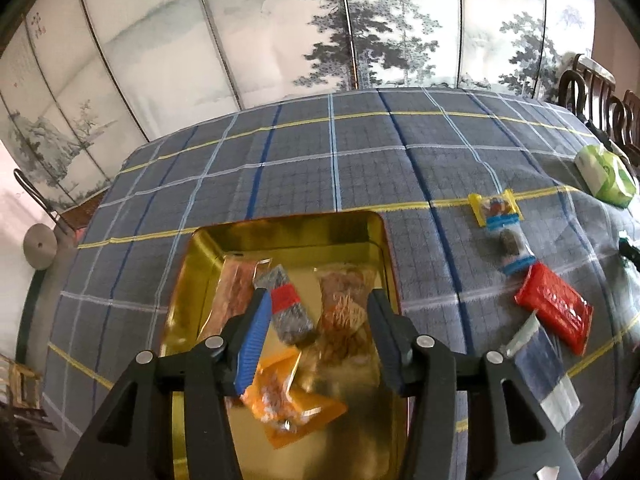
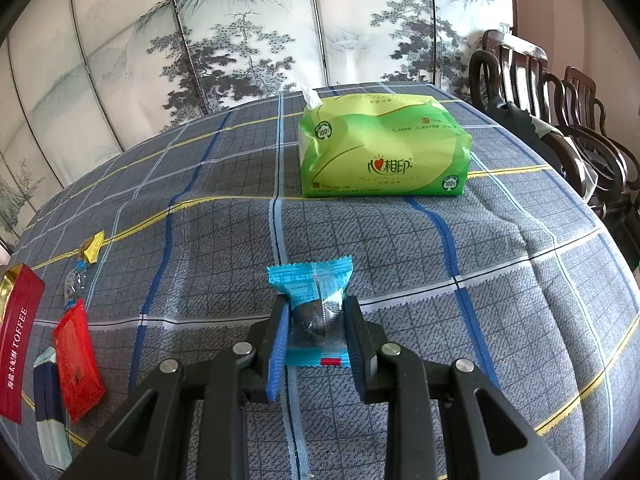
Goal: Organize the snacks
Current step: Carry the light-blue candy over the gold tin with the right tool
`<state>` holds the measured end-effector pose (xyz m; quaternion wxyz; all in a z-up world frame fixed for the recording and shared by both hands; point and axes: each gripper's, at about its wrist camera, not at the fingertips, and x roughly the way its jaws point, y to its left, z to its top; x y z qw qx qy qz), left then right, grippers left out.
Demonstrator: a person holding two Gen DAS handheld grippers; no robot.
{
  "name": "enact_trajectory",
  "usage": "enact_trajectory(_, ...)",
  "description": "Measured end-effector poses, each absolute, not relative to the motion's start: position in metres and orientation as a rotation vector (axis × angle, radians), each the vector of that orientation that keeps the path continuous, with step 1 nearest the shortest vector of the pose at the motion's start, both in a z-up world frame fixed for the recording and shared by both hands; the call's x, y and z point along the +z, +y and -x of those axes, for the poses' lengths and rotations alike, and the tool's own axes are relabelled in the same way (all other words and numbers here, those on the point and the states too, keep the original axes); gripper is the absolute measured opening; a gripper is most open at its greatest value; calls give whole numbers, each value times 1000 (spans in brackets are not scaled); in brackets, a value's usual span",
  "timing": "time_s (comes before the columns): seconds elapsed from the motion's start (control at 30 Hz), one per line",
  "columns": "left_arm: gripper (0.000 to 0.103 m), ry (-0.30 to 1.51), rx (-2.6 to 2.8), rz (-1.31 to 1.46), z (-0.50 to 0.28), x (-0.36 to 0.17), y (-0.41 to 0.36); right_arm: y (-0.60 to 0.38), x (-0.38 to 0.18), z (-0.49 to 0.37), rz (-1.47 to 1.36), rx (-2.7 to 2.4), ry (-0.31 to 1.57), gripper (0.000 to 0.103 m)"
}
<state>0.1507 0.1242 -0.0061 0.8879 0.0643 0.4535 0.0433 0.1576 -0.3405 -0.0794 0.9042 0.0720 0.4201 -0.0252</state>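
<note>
A gold tin (image 1: 352, 232) lies open on the checked cloth and holds several snack packets, among them a grey one with a red band (image 1: 286, 308) and an orange one (image 1: 292, 404). My left gripper (image 1: 318, 304) hovers open over the tin, holding nothing. Outside the tin lie a yellow-ended packet (image 1: 496, 208), a blue-ended packet (image 1: 512, 248), a red packet (image 1: 556, 312) and a dark blue packet (image 1: 544, 372). My right gripper (image 2: 316, 310) has its jaws around a teal-wrapped snack (image 2: 316, 312) lying on the cloth.
A green tissue pack (image 2: 384, 148) stands at the back of the table, also in the left wrist view (image 1: 606, 176). The tin's red side (image 2: 18, 340) shows at far left. Dark wooden chairs (image 2: 560, 120) stand at the right. A painted folding screen (image 1: 320, 20) backs the table.
</note>
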Motion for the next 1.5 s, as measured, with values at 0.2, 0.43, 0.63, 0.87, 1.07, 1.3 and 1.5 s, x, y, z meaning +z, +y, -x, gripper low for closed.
enact_trajectory(0.2, 55, 918, 116, -150, -119, 2, 123, -333, -78, -155, -112, -39, 864, 27)
enact_trajectory(0.43, 63, 885, 141, -148, -89, 13, 126, -315, -77, -135, -120, 5, 859, 27)
enact_trajectory(0.63, 67, 883, 146, -147, -75, 13, 127, -301, -73, -117, -133, 39, 858, 27)
enact_trajectory(0.87, 67, 891, 140, -122, -63, 9, 133, -273, -56, -95, -122, 104, 834, 27)
enact_trajectory(1.07, 67, 907, 134, -95, -53, 2, 142, -247, -37, -77, -125, 179, 803, 27)
enact_trajectory(1.3, 67, 921, 151, -60, -41, -3, 158, -203, -11, -67, -111, 309, 779, 27)
enact_trajectory(1.5, 67, 918, 192, -18, -31, -3, 179, -134, 6, -59, -78, 482, 772, 27)
